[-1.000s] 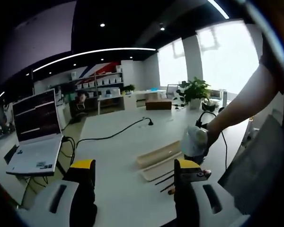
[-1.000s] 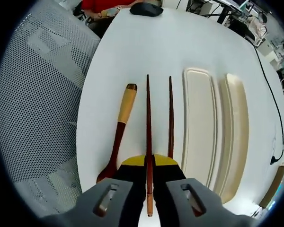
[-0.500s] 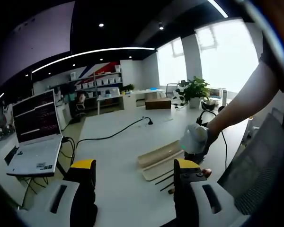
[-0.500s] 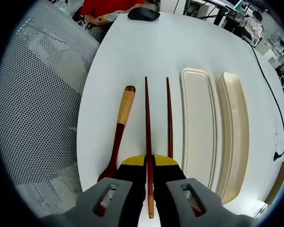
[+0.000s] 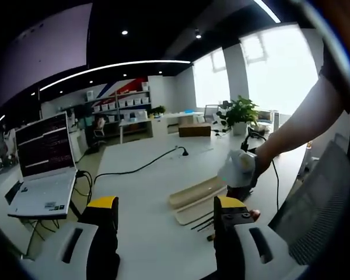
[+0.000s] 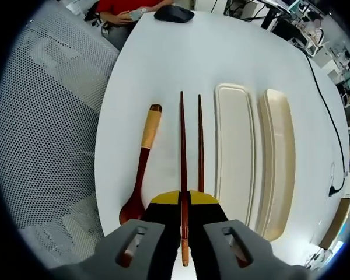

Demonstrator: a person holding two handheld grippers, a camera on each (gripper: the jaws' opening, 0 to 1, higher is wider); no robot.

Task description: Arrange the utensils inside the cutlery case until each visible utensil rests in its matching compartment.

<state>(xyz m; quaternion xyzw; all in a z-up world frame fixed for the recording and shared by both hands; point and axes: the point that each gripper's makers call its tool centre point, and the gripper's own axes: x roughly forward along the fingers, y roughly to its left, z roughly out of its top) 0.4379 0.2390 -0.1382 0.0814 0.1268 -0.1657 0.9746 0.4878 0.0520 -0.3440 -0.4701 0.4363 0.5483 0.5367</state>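
In the left gripper view, the left gripper (image 5: 166, 233) hangs over the white counter (image 5: 146, 175) with its jaws spread wide and nothing between them. Beyond it the cutlery case (image 5: 195, 192) and its lid (image 5: 193, 211) lie side by side near the counter's right edge, with the right gripper (image 5: 238, 172) above them. An open laptop (image 5: 42, 169) sits off the left edge, a black cable (image 5: 134, 170) runs across the counter, and a potted plant (image 5: 240, 114) stands at the far end. In the right gripper view, the right gripper (image 6: 184, 211) is clamped on one chopstick (image 6: 182, 146). The second chopstick (image 6: 200, 143) lies on the counter just beside it, the spoon (image 6: 143, 169) on the other side, near the edge by a mesh chair (image 6: 46, 116). A black mouse (image 6: 174, 13) lies at the far edge.
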